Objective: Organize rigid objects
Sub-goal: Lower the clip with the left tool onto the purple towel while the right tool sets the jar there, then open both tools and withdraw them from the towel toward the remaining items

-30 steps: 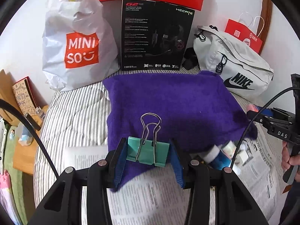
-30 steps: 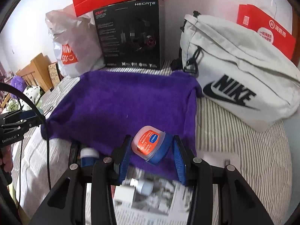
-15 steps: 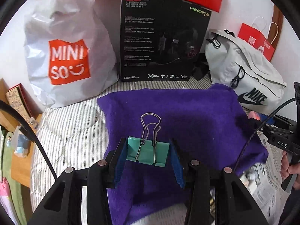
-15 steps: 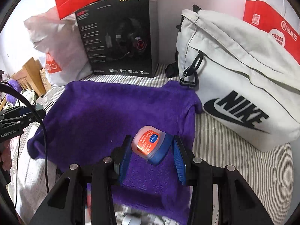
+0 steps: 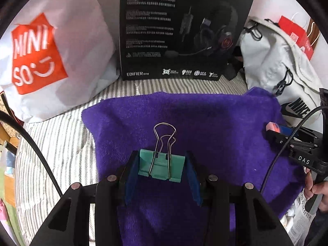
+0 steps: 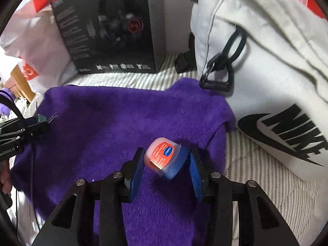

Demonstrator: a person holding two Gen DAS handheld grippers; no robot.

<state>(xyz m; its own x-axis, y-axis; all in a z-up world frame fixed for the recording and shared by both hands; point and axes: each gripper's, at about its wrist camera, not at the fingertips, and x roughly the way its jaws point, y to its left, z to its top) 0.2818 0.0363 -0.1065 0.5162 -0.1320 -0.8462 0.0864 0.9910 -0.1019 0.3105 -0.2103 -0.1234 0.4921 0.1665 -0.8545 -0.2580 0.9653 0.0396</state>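
My left gripper [image 5: 162,167] is shut on a teal binder clip [image 5: 162,165] with silver wire handles, held over the middle of a purple towel [image 5: 205,127]. My right gripper [image 6: 165,162] is shut on a small jar [image 6: 165,160] with a blue lid and an orange label, over the towel's [image 6: 114,123] right part. The right gripper with the jar [image 5: 275,128] shows at the right edge of the left wrist view. The left gripper with the clip [image 6: 42,119] shows at the left edge of the right wrist view.
Behind the towel stand a white Miniso bag [image 5: 47,51], a black headset box [image 5: 180,30] and a white Nike bag [image 6: 266,61] on striped bedding [image 5: 61,143]. Newspaper [image 5: 297,219] lies at the near right. A wooden bedside stand [image 5: 8,143] is at left.
Both grippers have moved forward from the newspaper to over the purple towel, each still holding its object. The loose items on the newspaper have dropped out of view.
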